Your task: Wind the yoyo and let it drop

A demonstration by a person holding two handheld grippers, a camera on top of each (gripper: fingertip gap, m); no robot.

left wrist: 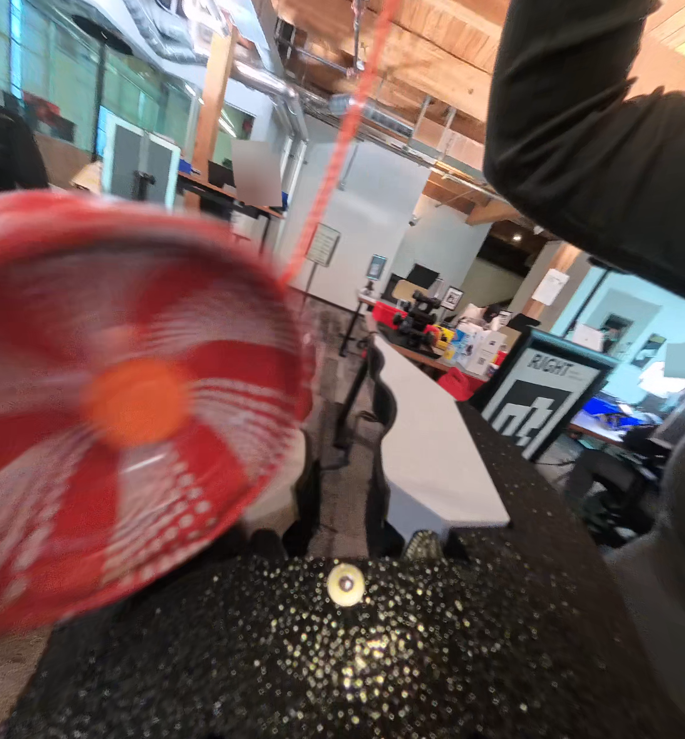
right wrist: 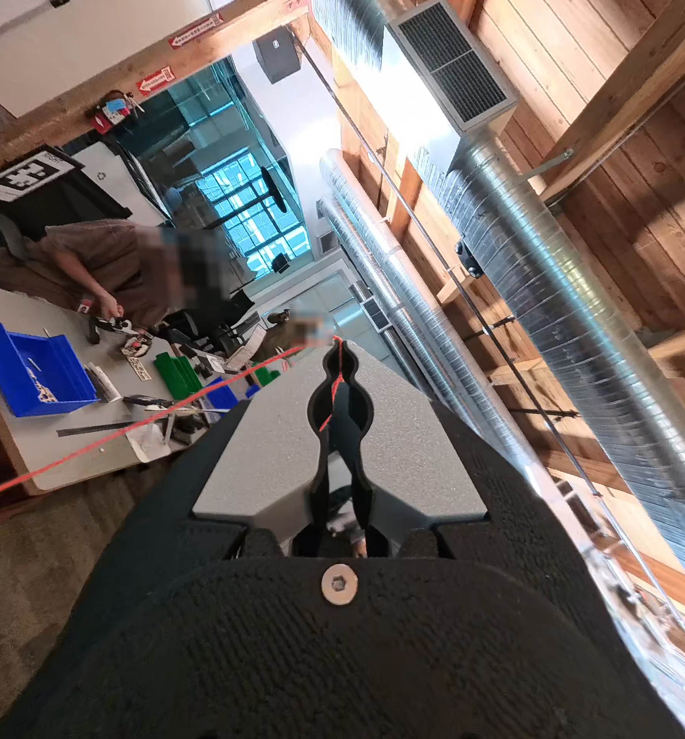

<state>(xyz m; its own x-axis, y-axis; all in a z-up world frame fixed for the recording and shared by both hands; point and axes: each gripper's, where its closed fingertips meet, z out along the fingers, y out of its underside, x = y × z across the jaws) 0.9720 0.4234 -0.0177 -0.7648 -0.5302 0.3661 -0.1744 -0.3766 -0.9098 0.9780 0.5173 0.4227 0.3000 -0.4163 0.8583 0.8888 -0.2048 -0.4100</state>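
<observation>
- The yoyo [left wrist: 132,400], red and blurred, fills the left wrist view at 9 o'clock, apparently spinning free.
- The left tool [left wrist: 332,400] stands wide, holding nothing.
- The right tool [right wrist: 341,352] pinches the string [right wrist: 132,430].
- The drop seems under way; rewinding may remain.

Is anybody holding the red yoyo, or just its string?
Just the string: the right gripper pinches it between its fingertips. The blurred yoyo hangs from it beside the left gripper, whose fingers are apart.
</observation>
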